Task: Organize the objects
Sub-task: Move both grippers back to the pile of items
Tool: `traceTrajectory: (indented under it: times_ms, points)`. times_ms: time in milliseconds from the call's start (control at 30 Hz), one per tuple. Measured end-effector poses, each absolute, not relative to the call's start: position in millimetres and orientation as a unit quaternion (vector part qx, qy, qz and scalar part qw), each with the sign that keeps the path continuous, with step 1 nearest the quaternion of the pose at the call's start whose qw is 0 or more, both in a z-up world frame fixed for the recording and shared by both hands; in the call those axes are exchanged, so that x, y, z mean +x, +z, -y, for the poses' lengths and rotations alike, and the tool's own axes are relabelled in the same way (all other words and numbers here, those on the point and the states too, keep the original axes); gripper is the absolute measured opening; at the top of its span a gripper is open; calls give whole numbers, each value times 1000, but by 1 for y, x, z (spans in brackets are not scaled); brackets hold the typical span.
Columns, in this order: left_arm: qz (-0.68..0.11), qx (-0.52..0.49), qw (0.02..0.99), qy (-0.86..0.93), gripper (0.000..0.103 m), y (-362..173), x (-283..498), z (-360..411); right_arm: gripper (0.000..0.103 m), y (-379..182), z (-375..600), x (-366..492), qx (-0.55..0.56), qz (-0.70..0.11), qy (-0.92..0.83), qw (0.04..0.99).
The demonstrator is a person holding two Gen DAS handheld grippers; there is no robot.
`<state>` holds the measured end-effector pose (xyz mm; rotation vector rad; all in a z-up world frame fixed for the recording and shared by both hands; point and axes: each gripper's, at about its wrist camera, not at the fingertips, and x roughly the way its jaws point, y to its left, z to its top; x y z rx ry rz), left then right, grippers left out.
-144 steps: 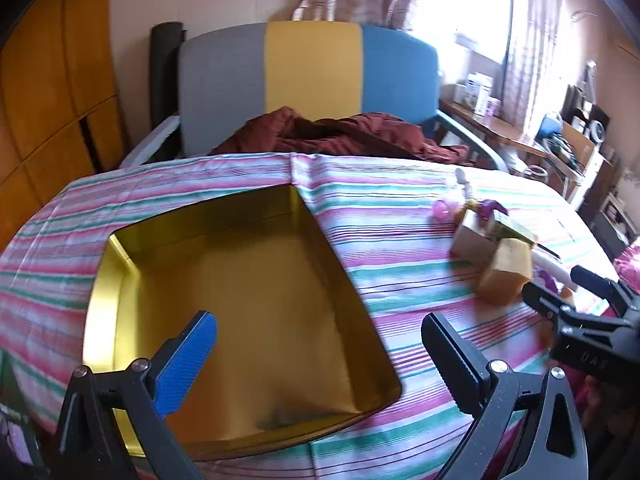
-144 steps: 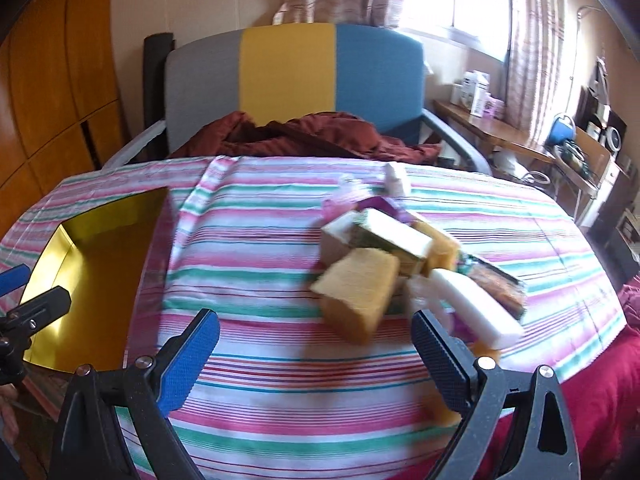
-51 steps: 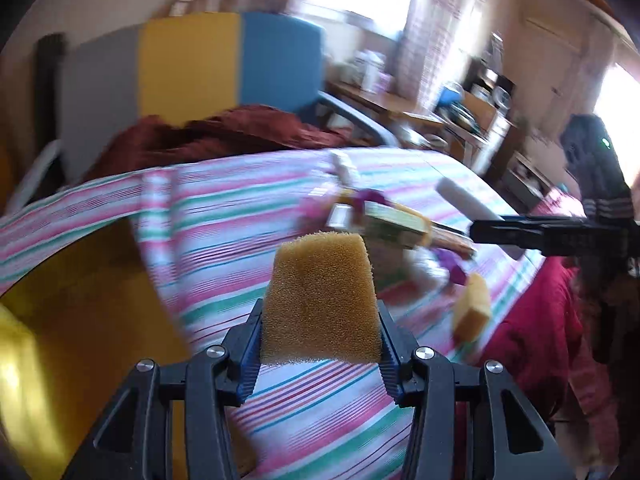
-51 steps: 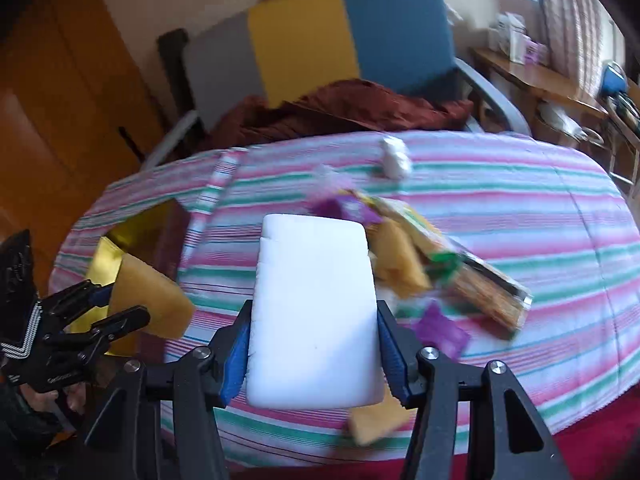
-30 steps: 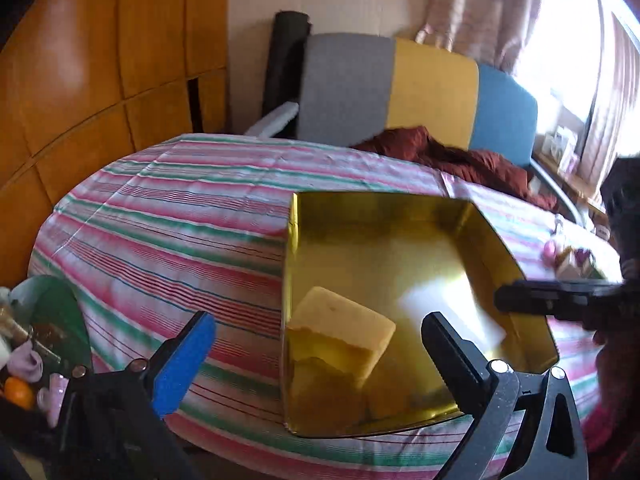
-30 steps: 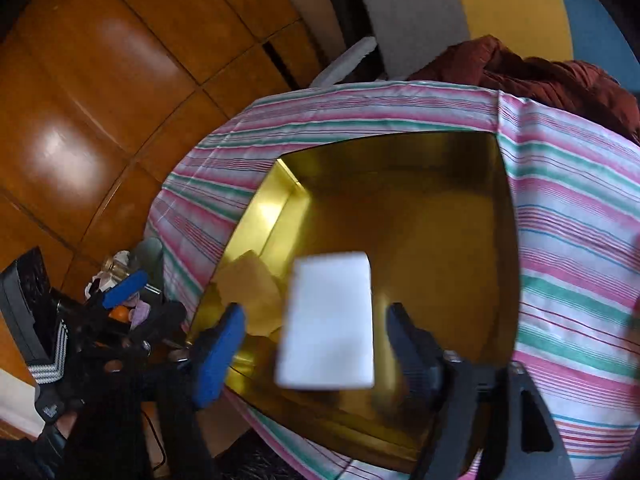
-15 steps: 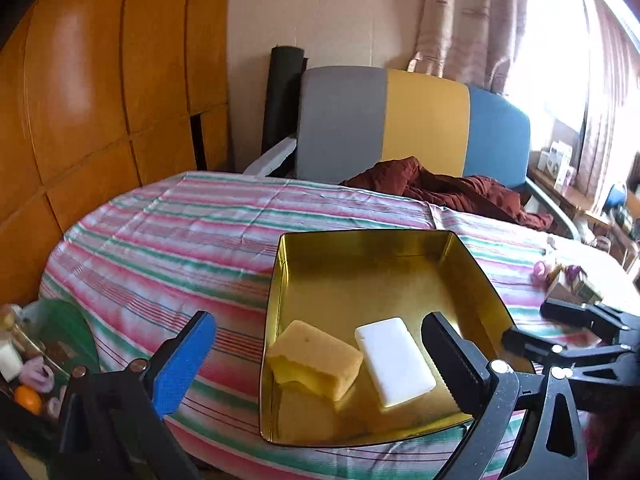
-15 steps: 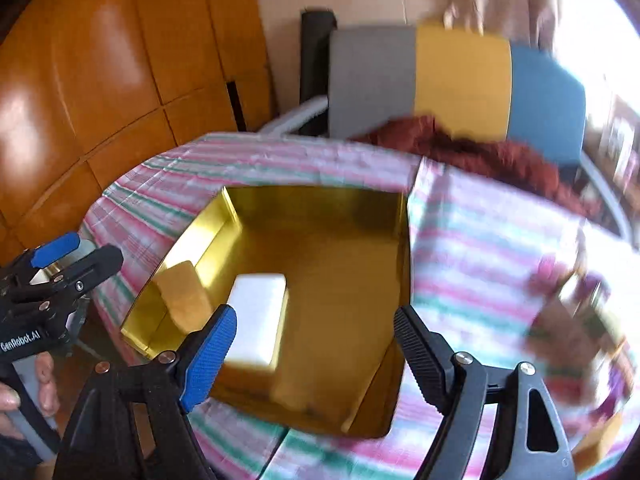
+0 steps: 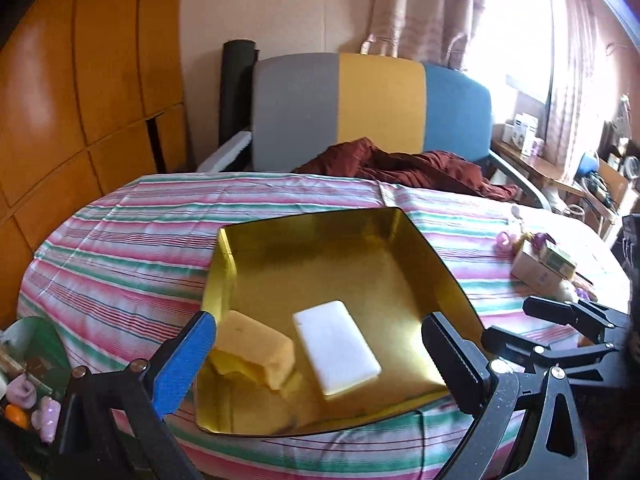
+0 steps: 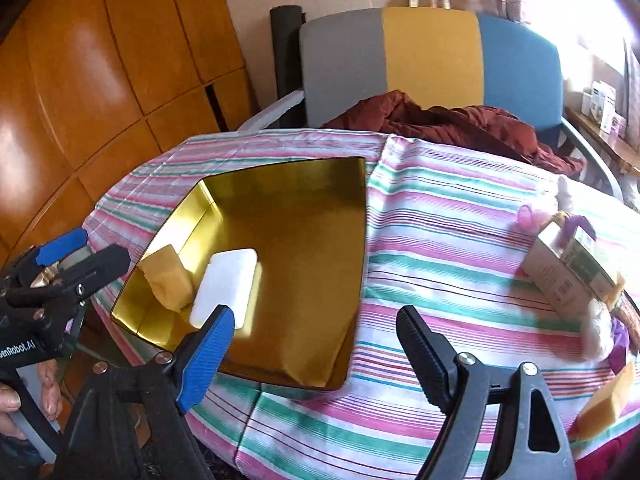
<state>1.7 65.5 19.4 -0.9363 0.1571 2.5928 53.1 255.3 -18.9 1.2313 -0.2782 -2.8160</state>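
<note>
Both blocks are now lying in the gold tray (image 9: 436,264), dropped since I was carrying them.
I'm pulling away; left hand-held gripper (image 9: 316,354) released and empty; right hand-held gripper (image 10: 314,340) opening, empty; yellow sponge (image 9: 256,348) touching white block (image 9: 336,352).

My left tong's blue finger (image 9: 188,358) covers the near-left corner of the yellow sponge (image 9: 256,350). At the tablecloth's right edge, the pile of boxes (image 10: 568,276) is smeared; I can't read their labels. Another sponge (image 10: 608,404) is partly hidden behind my right tong's frame.
</note>
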Motion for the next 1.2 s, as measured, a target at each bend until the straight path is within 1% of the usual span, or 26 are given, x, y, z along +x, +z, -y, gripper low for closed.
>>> traceTrajectory:
  times_ms: [300,500,667,1000,1200]
  points:
    - [-73,-344,243,904,103,14,3,-97,86,-26,-295,68,411,114,-904,-15]
    - [-84,-338,293,890,103,17,7,-124,86,-27,-336,87,414,131,-898,-68]
    - [-107,-329,345,872,103,20,12,-159,86,-14,-382,114,398,144,-896,-135]
    - [-164,-339,454,807,103,3,34,-248,86,20,-500,188,351,184,-859,-324]
    - [-194,-347,511,762,101,-8,56,-304,86,24,-541,220,337,209,-839,-373]
